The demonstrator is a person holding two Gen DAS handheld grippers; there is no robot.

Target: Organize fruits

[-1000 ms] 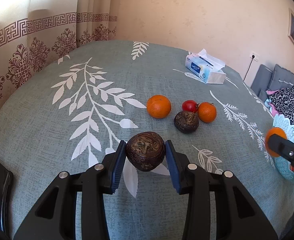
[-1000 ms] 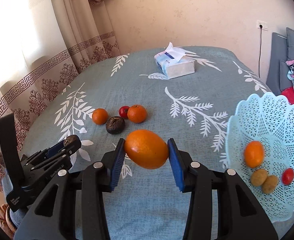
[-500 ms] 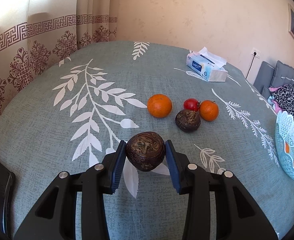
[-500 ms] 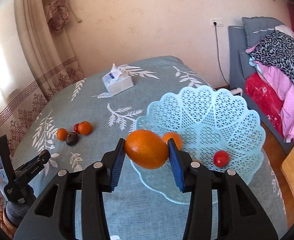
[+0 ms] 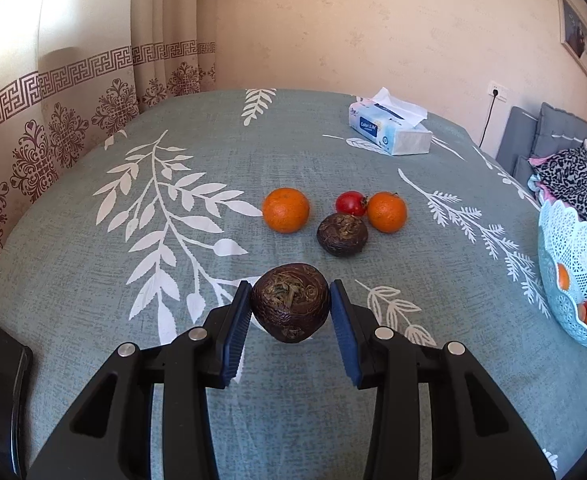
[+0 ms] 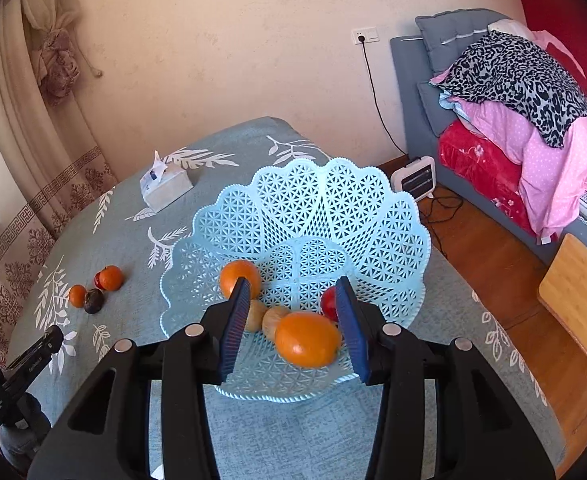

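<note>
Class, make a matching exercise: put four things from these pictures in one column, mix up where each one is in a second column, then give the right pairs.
Things:
1. large orange
2. dark brown fruit
3. tissue box
4. red tomato

Places:
A. far side of the table
B. on the table between two fruits
C. in the blue basket
D. in the left hand-held gripper

Pairs: 1-C, 2-D, 3-A, 4-B

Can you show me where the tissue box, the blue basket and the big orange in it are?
tissue box [image 5: 389, 135], left wrist view, on its side face.
blue basket [image 6: 325, 200], right wrist view, on its far lattice wall.
big orange [image 6: 307, 338], right wrist view, on its middle.
</note>
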